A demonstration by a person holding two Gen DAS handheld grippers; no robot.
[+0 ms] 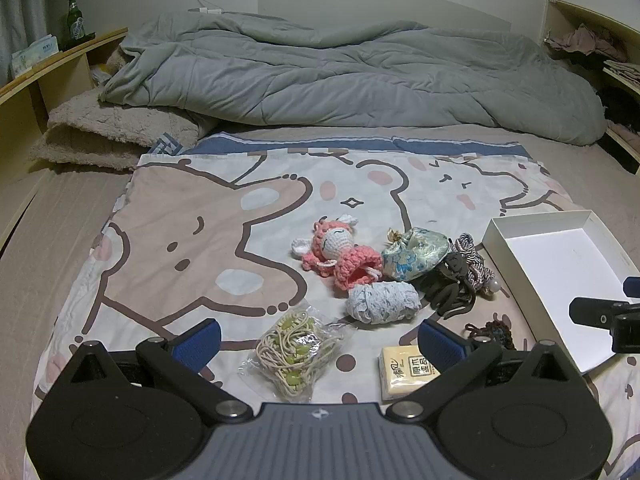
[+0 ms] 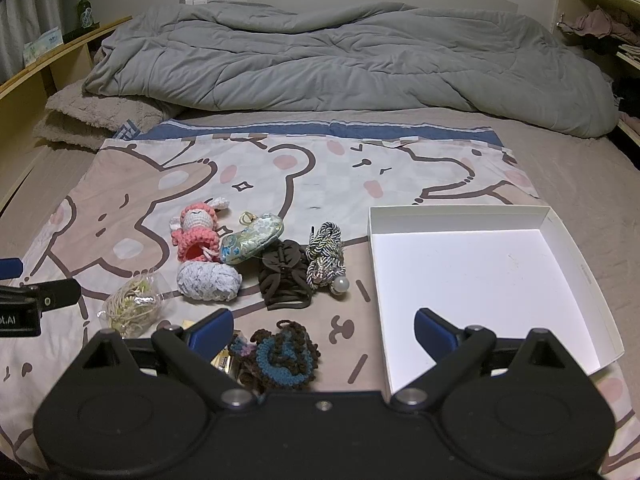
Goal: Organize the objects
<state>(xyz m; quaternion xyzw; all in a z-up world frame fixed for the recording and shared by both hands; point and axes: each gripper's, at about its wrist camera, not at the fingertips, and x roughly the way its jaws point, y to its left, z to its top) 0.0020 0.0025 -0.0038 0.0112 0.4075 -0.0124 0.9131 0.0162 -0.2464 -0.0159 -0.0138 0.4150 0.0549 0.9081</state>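
Note:
Small items lie on a cartoon-bear sheet (image 1: 192,240): a pink crochet doll (image 1: 340,252), a brocade pouch (image 1: 412,254), a pale yarn ball (image 1: 382,300), dark brown hair ties (image 2: 284,276), a twisted cord with a pearl (image 2: 326,258), a bag of cream elastics (image 1: 294,354), a yellow tissue pack (image 1: 406,372) and a brown-blue crochet piece (image 2: 280,354). An empty white box (image 2: 480,276) lies at the right. My left gripper (image 1: 320,340) is open above the elastics bag. My right gripper (image 2: 324,332) is open above the crochet piece and holds nothing.
A rumpled grey duvet (image 1: 340,68) covers the far half of the bed, with a folded beige blanket (image 1: 108,136) at the left. Wooden shelves flank the bed; the left one holds a green bottle (image 1: 74,20). Clothes (image 1: 580,40) sit on the right shelf.

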